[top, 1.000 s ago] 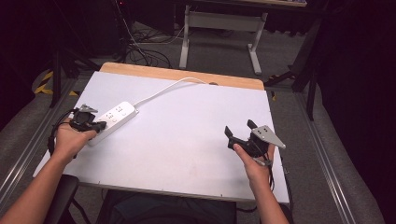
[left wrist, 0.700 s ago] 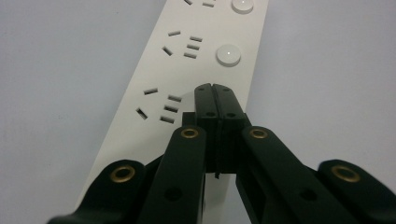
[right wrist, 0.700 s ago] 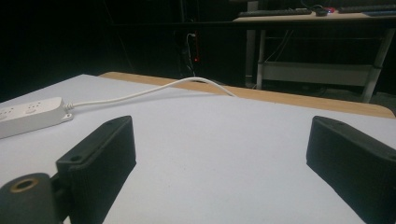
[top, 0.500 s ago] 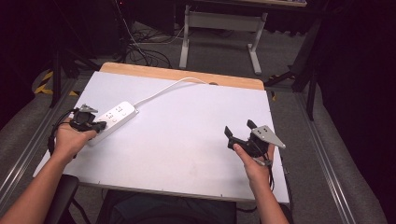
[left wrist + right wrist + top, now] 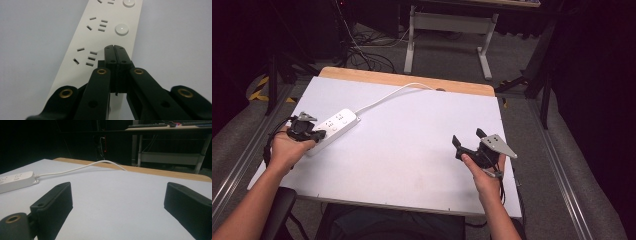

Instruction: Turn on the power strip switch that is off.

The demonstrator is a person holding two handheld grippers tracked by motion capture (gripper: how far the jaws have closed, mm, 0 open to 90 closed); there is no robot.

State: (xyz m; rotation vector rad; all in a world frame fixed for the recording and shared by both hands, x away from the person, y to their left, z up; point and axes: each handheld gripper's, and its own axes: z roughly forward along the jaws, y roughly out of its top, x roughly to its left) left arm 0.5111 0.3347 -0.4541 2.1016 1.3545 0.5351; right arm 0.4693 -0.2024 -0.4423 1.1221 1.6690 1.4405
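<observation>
left gripper (image 5: 115, 48) jaws closed, tips over power strip (image 5: 333, 126) near end | strip runs long, straight ahead | right gripper (image 5: 470, 141) jaws wide open, far off

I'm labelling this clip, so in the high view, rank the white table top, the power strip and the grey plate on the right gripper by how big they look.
1. White table top, by far the largest.
2. Power strip.
3. Grey plate on the right gripper; it looks smaller than the strip, though the left gripper hides the strip's near end.

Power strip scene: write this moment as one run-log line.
left claw: shut, over power strip | right claw: open, empty | cord: trails off table
</observation>
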